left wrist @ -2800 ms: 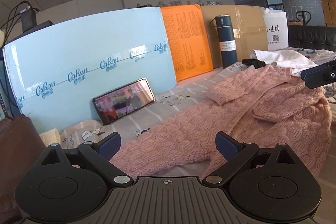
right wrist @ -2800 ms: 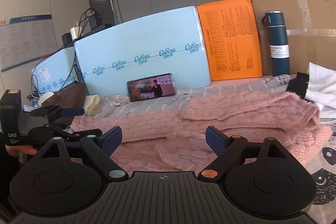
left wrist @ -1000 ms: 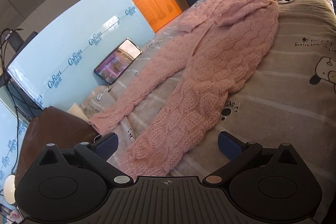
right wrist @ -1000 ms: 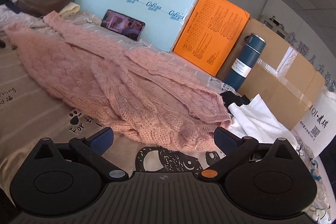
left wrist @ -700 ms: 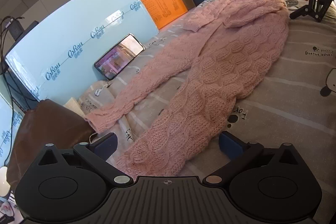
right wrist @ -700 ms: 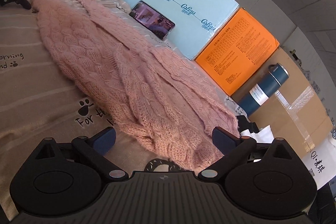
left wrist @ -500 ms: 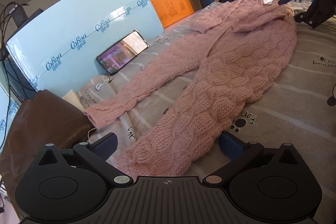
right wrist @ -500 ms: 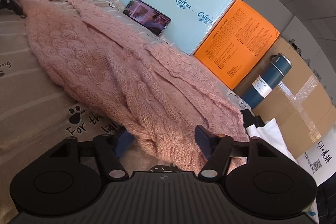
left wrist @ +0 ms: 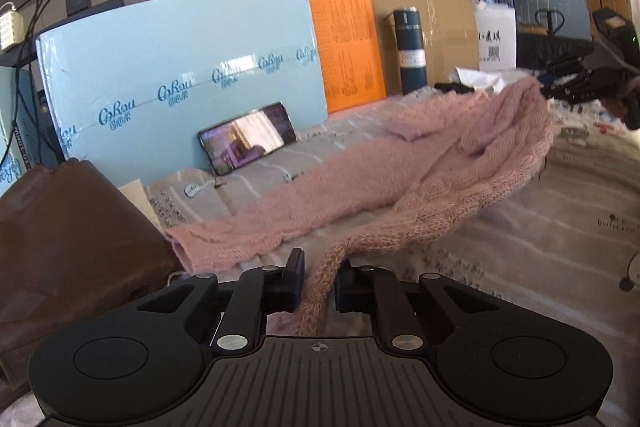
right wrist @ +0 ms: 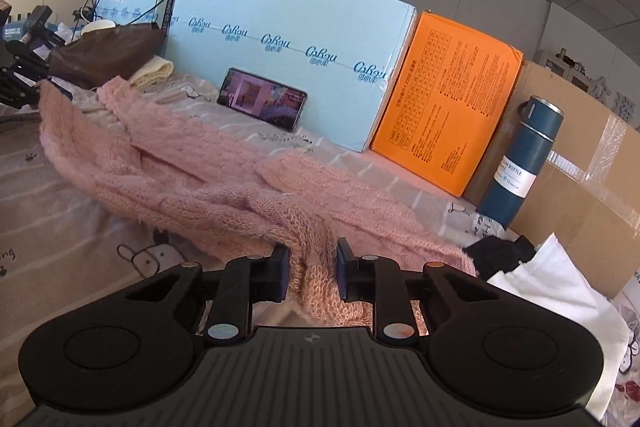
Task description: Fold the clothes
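Observation:
A pink cable-knit sweater (left wrist: 460, 163) lies stretched across the bed, also seen in the right wrist view (right wrist: 192, 163). My left gripper (left wrist: 318, 279) is shut on the sweater's near edge at its left end. My right gripper (right wrist: 310, 265) is shut on the sweater's edge at its right end. The sweater's front edge hangs lifted off the sheet between the two grippers. The right gripper shows far right in the left wrist view (left wrist: 576, 89); the left gripper shows far left in the right wrist view (right wrist: 20, 83).
A cartoon-print bedsheet (left wrist: 540, 247) covers the bed. Along the back stand a light-blue box (right wrist: 288, 39), an orange box (right wrist: 448, 111), a blue bottle (right wrist: 520, 163), a cardboard box and a propped phone (right wrist: 262, 103). A brown bag (left wrist: 60, 239) sits left; white cloth (right wrist: 560, 307) lies right.
Both grippers dropped to the sweater and closed on its edge, the left at one end, the right at the other. The sweater's front edge now lifts off the sheet.

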Motion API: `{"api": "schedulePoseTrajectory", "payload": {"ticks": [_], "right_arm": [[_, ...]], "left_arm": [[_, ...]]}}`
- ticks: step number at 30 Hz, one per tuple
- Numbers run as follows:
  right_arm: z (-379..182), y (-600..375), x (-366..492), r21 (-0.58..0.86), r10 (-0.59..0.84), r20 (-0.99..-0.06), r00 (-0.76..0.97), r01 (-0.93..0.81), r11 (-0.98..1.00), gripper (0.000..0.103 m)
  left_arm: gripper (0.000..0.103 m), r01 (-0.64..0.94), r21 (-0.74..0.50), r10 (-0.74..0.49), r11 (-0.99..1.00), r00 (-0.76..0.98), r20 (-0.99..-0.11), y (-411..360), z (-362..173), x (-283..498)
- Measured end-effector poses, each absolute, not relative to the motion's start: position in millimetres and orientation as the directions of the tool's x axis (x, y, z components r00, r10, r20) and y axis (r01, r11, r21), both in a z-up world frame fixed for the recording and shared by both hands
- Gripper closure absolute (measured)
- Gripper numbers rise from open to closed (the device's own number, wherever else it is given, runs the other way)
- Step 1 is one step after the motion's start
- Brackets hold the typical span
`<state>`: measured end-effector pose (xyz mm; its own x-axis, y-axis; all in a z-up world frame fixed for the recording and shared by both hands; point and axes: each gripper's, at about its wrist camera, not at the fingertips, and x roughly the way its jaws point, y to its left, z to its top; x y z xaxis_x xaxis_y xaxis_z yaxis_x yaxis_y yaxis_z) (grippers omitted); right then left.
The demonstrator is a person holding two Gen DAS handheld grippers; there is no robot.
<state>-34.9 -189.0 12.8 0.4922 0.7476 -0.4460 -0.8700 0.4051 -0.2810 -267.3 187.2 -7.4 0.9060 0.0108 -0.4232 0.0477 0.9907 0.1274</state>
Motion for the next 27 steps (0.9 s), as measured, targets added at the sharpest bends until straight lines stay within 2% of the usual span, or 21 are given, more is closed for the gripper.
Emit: {"api": "schedulePoseTrajectory", "payload": {"ticks": [3,8,11,16,19,22,24,26,27], "right_arm": [[25,-182,-17,-0.27,0.768,-0.432,0.472,-0.88,0.389,0.083],[38,-162,30,-0.189,0.774,-0.498,0.391,-0.92,0.343,0.083],[39,-151,59,-0.091,0.78,-0.539,0.318,-0.942,0.322,0.083],[34,-131,95,-0.019,0.757,-0.595,0.271,-0.946,0.323,0.082],[28,-122,105,-0.01,0.743,-0.615,0.263,-0.945,0.326,0.077],[24,-120,111,0.004,0.749,-0.605,0.271,-0.939,0.344,0.065],[25,-124,111,0.027,0.766,-0.58,0.277,-0.933,0.358,0.061],[26,-131,110,0.059,0.788,-0.539,0.296,-0.92,0.386,0.046],[26,-135,110,0.092,0.798,-0.517,0.309,-0.907,0.411,0.042]], "left_arm": [[0.09,0.039,0.026,-0.026,0.999,0.923,-0.384,210,-2,-256],[0.086,0.054,-0.253,-0.149,0.966,0.915,-0.375,255,-13,-233],[0.086,0.032,-0.362,-0.174,0.932,0.914,-0.366,273,-24,-226],[0.087,-0.065,-0.434,-0.121,0.899,0.914,-0.386,286,-32,-220],[0.087,-0.102,-0.465,-0.099,0.879,0.916,-0.389,291,-36,-215],[0.084,-0.135,-0.519,-0.086,0.844,0.921,-0.379,297,-40,-213],[0.076,-0.132,-0.538,-0.092,0.832,0.925,-0.369,299,-41,-214],[0.058,-0.111,-0.56,-0.113,0.821,0.93,-0.351,297,-41,-217],[0.035,-0.101,-0.562,-0.121,0.821,0.932,-0.343,295,-40,-219]]}}
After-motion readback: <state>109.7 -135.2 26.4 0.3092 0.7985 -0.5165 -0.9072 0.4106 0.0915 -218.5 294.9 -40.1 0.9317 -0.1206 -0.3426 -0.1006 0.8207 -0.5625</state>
